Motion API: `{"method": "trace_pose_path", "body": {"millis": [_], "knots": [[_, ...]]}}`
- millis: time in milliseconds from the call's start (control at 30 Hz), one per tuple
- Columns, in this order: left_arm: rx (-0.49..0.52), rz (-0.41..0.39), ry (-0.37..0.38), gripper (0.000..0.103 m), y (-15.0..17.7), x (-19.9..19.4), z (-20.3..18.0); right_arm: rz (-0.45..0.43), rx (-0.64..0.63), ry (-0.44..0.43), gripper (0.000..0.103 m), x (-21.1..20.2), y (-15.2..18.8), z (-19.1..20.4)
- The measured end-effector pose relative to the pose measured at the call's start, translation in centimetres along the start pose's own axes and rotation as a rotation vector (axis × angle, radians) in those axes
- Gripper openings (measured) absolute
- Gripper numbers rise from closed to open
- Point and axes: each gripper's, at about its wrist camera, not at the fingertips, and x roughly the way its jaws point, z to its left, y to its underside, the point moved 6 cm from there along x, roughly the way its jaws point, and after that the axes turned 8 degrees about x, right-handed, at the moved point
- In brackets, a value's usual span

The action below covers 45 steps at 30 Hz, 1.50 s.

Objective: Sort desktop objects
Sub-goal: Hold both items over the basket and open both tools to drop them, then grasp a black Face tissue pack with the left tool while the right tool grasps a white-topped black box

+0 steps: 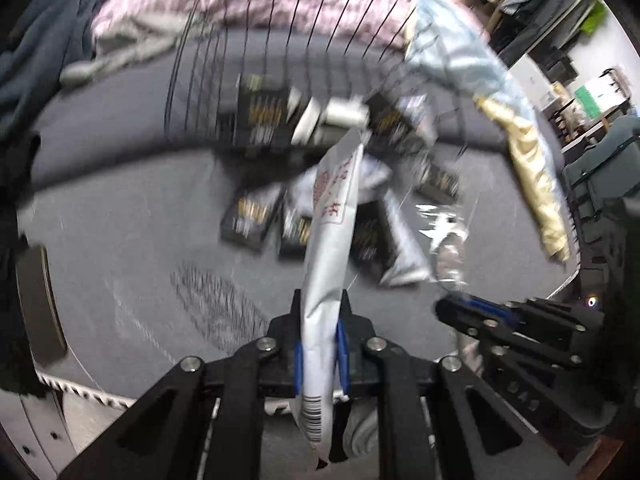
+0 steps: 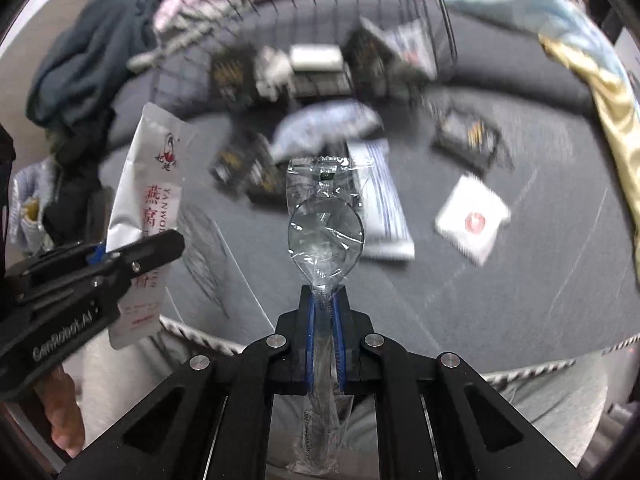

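1. My left gripper [image 1: 320, 340] is clamped on a white sachet [image 1: 332, 240], long axis running up-frame.
2. My right gripper [image 2: 323, 320] pinches a wrapped spoon [image 2: 325, 228].
3. The basket [image 2: 320, 32] is top center, straight ahead of both.

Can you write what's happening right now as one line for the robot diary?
left gripper: shut on white sachet | right gripper: shut on wrapped clear spoon | both lifted over grey mat
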Motion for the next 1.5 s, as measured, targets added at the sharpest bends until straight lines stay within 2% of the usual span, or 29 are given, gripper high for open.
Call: {"method": "trace_pose_path", "body": {"millis": [100,167,200,233,333,433,500,633,700,733,767,833,967,1100,1167,1233,1333,1433,1500], "knots": [[0.031,-0.06,-0.011,0.013,-4.3,-1.6,0.0,-0.08,0.024,-0.023,0.01,-2.0,-3.9,0.8],[0.046,-0.088,-0.004,0.013,-7.3,-1.6,-0.2,-0.16,0.036,-0.045,0.01,-3.4,-8.3,1.2],[0.049,-0.094,0.006,0.013,-9.1,-1.2,-0.1,-0.245,0.173,-0.035,0.01,-3.6,-8.0,1.2],[0.046,-0.095,0.013,0.013,-10.8,-0.6,0.1,-0.259,0.182,-0.02,0.01,-3.5,-10.2,0.9],[0.052,-0.082,-0.002,0.013,-15.2,1.7,0.6,-0.271,0.228,0.026,0.01,-2.4,-15.1,-0.4],[0.026,-0.034,0.005,0.013,-17.2,4.3,1.6,-0.289,0.267,0.022,0.01,-1.6,-18.7,-1.1],[0.017,-0.01,-0.017,0.013,-17.7,5.5,2.1,-0.273,0.288,0.03,0.01,-0.6,-19.8,-1.5],[-0.007,-0.017,-0.042,0.014,-17.8,6.0,2.9,-0.206,0.293,0.103,0.014,2.7,-20.7,-1.9],[-0.02,-0.025,-0.047,0.021,-17.6,5.9,3.2,-0.227,0.313,0.102,0.026,3.1,-20.4,-2.0],[-0.03,-0.027,-0.039,0.033,-17.4,5.9,3.3,-0.248,0.333,0.081,0.041,2.8,-20.2,-2.1],[-0.037,-0.029,-0.034,0.046,-17.2,5.8,3.4,-0.268,0.351,0.059,0.053,2.4,-19.9,-2.2],[-0.04,-0.042,-0.034,0.059,-16.9,5.2,3.5,-0.3,0.384,0.009,0.061,1.5,-19.3,-2.3],[-0.047,-0.064,-0.045,0.06,-15.4,3.0,3.8,-0.335,0.37,0.025,0.061,-0.4,-17.0,-1.3],[-0.035,-0.068,-0.044,0.06,-11.0,1.3,3.9,-0.346,0.311,0.035,0.061,-1.3,-12.0,0.3],[-0.04,-0.051,-0.057,0.064,-8.3,1.5,4.3,-0.34,0.297,0.021,0.061,-0.9,-9.5,0.8],[-0.048,-0.02,-0.048,0.064,-5.3,2.8,4.7,-0.309,0.285,-0.011,0.061,0.8,-6.5,1.5],[-0.058,0.061,-0.049,0.064,-2.4,6.6,5.8,-0.253,0.273,-0.005,0.061,4.1,-4.0,1.9],[-0.07,0.101,-0.011,0.064,-1.1,9.6,6.5,-0.195,0.305,-0.008,0.061,7.5,-2.7,1.4],[-0.062,0.102,-0.027,0.064,-1.1,10.4,6.9,-0.182,0.316,-0.008,0.061,8.7,-2.5,1.1]]}}
